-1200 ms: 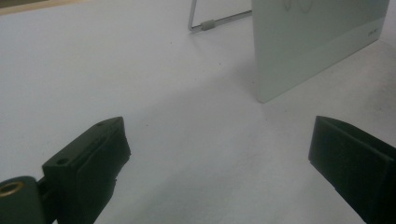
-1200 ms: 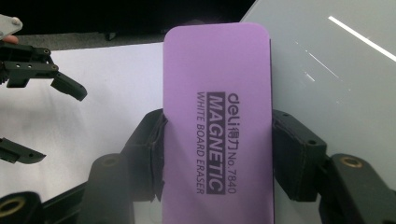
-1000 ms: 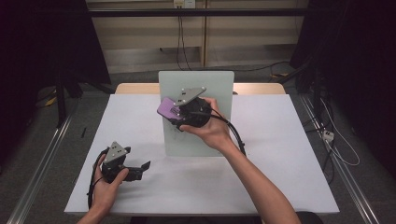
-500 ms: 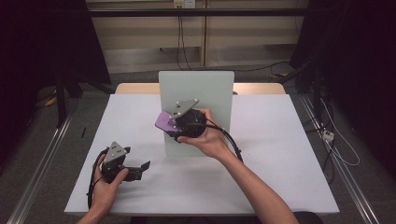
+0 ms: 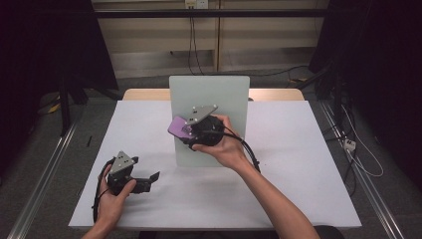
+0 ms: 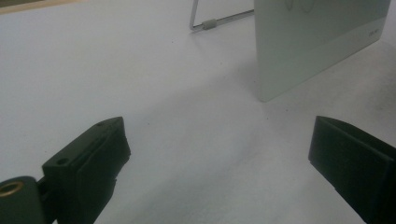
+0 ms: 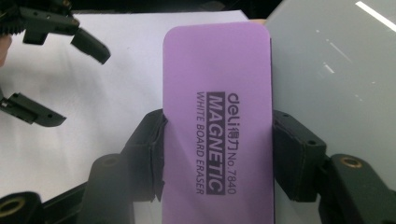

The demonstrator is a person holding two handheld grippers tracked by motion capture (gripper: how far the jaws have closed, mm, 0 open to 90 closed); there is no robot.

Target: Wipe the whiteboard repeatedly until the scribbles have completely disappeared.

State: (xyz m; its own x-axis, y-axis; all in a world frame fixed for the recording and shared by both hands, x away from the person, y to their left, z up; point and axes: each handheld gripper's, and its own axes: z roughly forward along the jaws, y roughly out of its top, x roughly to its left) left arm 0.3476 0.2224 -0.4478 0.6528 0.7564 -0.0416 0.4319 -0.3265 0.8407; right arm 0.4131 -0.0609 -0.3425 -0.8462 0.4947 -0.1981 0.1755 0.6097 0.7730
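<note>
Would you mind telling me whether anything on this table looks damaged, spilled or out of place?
Nothing stands out. The whiteboard stands upright on the white table, the purple eraser sits squarely in the right gripper, and the left gripper rests open on the table.

Eraser (image 5: 180, 128) before upright board (image 5: 209, 94), L gripper (image 5: 155, 176) front-left.

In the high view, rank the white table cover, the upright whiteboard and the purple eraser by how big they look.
1. White table cover, largest by far.
2. Whiteboard, clearly smaller.
3. Purple eraser, smallest, partly hidden by the right gripper holding it.
</note>
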